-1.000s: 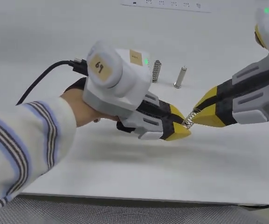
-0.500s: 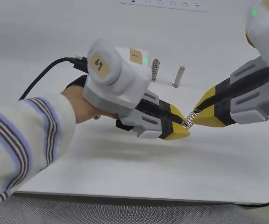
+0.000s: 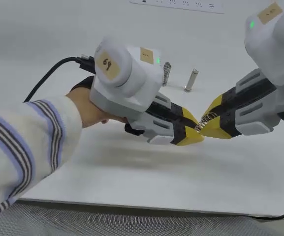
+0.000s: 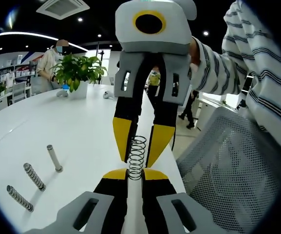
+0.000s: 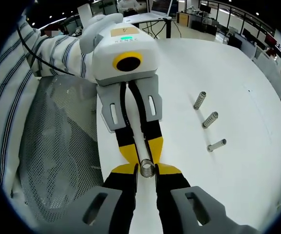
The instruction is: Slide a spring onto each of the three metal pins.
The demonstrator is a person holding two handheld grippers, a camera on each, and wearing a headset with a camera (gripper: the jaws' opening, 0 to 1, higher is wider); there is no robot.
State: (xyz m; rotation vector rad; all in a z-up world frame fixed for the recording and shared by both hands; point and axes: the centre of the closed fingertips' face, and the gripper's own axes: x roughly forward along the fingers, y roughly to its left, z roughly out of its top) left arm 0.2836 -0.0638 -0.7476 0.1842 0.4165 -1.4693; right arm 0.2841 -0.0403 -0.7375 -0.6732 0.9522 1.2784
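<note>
A small steel spring (image 3: 206, 120) hangs in the air between the two yellow-tipped grippers, which meet nose to nose. My left gripper (image 3: 194, 137) pinches one end of the spring (image 4: 136, 157). My right gripper (image 3: 208, 126) is shut on the other end (image 5: 147, 169). Farther back on the white table stands a bare metal pin (image 3: 191, 80), with a spring-covered pin (image 3: 166, 73) to its left. The left gripper view has the bare pin (image 4: 53, 157) beside two spring-covered pins (image 4: 33, 176) (image 4: 19, 198). Both grippers are well short of the pins.
A black cable (image 3: 48, 79) runs from the left gripper across the table. A power strip (image 3: 176, 4) lies at the far edge. Below the table's near edge is a grey mesh chair (image 3: 132, 225). A potted plant (image 4: 79, 72) stands far down the table.
My right gripper has shifted left and a little up, closer onto the left gripper's tips. The spring stays between them. The pins have not moved.
</note>
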